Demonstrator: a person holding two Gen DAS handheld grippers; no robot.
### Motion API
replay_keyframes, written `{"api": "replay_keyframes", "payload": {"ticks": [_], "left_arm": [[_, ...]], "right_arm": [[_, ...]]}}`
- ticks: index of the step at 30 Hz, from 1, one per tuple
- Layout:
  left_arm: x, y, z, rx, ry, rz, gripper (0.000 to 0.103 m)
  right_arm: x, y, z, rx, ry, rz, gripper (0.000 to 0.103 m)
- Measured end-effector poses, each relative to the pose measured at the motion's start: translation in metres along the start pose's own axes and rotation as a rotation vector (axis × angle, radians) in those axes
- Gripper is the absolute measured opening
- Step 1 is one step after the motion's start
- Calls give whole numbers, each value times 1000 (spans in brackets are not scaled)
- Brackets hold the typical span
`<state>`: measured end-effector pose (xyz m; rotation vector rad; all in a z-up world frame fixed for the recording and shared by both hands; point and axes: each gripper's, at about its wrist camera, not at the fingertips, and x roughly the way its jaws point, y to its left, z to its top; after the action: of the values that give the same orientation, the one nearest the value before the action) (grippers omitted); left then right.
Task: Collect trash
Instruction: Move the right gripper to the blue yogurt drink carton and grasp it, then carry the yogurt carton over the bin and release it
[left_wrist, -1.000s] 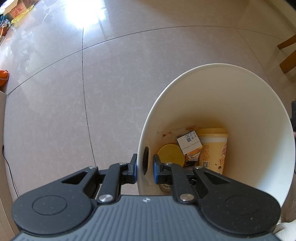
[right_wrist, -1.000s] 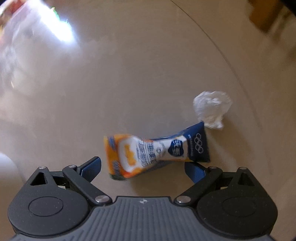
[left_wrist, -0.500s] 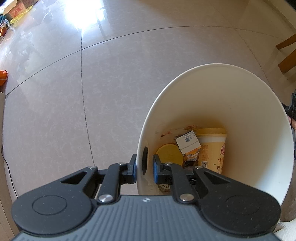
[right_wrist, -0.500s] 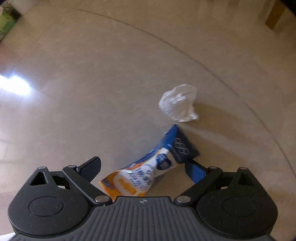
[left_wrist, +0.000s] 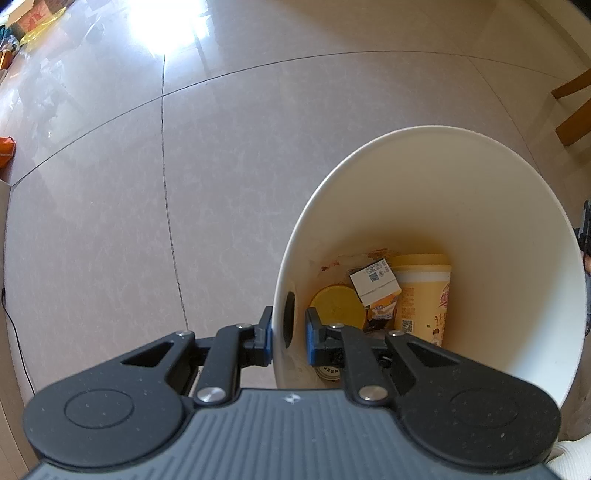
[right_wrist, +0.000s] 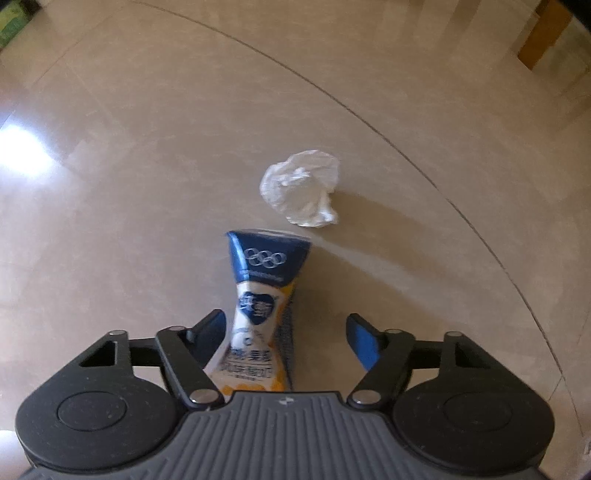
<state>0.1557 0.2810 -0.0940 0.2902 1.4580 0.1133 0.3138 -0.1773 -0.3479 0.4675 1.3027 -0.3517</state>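
- Trash first: a squashed milk carton (right_wrist: 263, 302) with a blue top and orange bottom lies on the tiled floor (right_wrist: 147, 184), pinched in the middle, its blue end pointing away from the camera.
- The right gripper (right_wrist: 286, 332) sits right over it with the jaws spread wide. The carton's waist is between the fingers, closer to the left one; can't tell if that finger actually touches it, and the right finger is clearly off it.
- Just past the carton's blue end, slightly to the right, there's a crumpled white tissue (right_wrist: 301, 188) on the floor, near the carton but not touching it.
- Over on the other side, the left gripper (left_wrist: 289, 330) is clamped on the near wall of a white bin (left_wrist: 480, 221), one finger outside the wall and one inside, by a dark oval handle hole.
- The bin looks tipped toward the camera so you see straight down into it.
- Inside at the bottom: a yellow cup (left_wrist: 424, 295) standing upright, a small carton (left_wrist: 375, 282) leaning against it, and a round yellow lid (left_wrist: 338, 308) to the left of those. Some other bits underneath that I can't make out.
- Wooden furniture legs (left_wrist: 572, 107) poke in at the far right of the left view, well away from the bin.
- Bright glare on the tiles in both views.
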Motion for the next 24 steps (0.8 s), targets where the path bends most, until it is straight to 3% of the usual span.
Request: {"api": "replay_keyframes", "payload": {"ticks": [4,9,24], "left_arm": [[0,-1,0,3,-2,-1,13],[0,-1,-1,2,-2,-4,13],[0,0,0,6,-1,-1,13]], "right_arm": [[0,9,0,-65,-14,-20,54],[-2,27,-2,-106,-25,-34,40],[-43,56,-23,-297,-24,-11,37]]}}
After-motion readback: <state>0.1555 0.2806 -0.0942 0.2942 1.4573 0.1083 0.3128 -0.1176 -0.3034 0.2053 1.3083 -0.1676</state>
